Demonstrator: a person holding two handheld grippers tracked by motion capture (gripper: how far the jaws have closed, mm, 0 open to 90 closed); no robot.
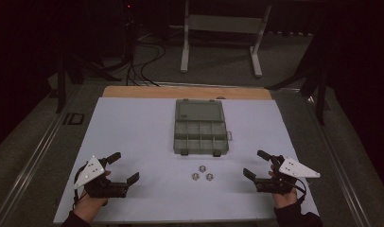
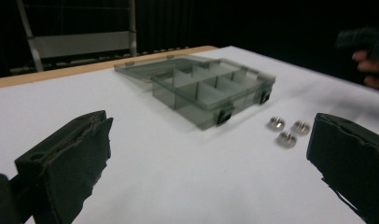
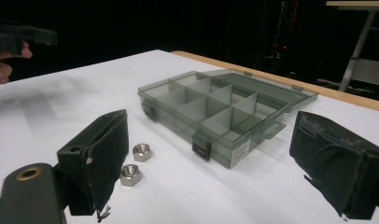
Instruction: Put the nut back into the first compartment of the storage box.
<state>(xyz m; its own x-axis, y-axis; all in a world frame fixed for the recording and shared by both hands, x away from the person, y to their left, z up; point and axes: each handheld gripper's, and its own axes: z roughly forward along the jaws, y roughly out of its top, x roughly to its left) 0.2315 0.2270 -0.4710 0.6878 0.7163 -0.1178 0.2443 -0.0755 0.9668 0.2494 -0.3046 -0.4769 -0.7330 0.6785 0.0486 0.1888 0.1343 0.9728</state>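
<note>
We hold our left tongs and right tongs low over the white desk, each with jaws wide apart and nothing between them. Three metal nuts lie in a cluster between the two, just in front of the open grey compartment box. The box's compartments look empty, though dim light makes that uncertain.
</note>
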